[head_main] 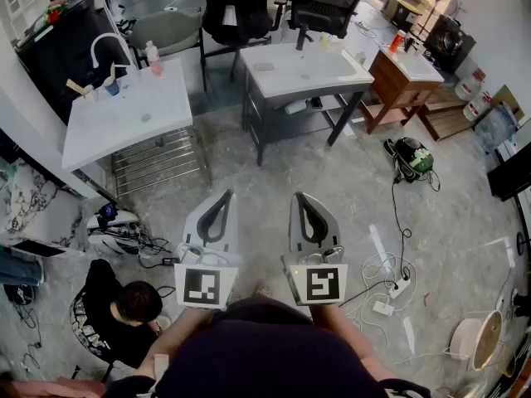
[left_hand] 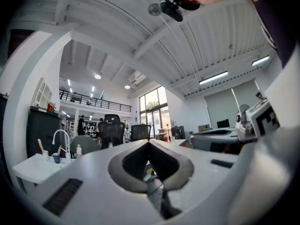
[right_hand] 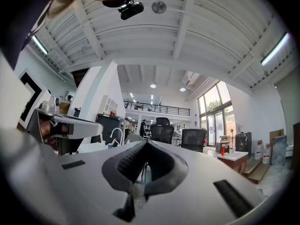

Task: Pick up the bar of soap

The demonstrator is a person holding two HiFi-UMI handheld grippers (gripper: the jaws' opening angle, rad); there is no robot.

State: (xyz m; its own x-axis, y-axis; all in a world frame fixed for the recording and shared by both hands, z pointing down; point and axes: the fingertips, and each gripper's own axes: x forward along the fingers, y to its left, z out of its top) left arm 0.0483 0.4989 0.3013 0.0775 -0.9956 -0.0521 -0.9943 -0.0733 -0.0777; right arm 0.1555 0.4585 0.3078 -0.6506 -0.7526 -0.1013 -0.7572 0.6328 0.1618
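Note:
I hold both grippers side by side, level and well above the floor, pointing toward the furniture ahead. In the head view my left gripper (head_main: 226, 195) and my right gripper (head_main: 300, 196) have their jaws closed tip to tip, with nothing between them. The left gripper view shows its tips meeting (left_hand: 149, 142), and the right gripper view shows the same (right_hand: 146, 144). Ahead stand a white sink counter (head_main: 124, 118) with a curved tap (head_main: 108, 46) and small bottles, and a second white basin table (head_main: 303, 71). I cannot make out a bar of soap at this distance.
Two black office chairs (head_main: 236, 7) stand behind the tables. A wooden cabinet (head_main: 406, 77) is at the right. A wire rack (head_main: 158, 160) sits under the left counter. A person (head_main: 124, 309) sits on the floor at lower left. Cables and a power strip (head_main: 386, 305) lie at the right.

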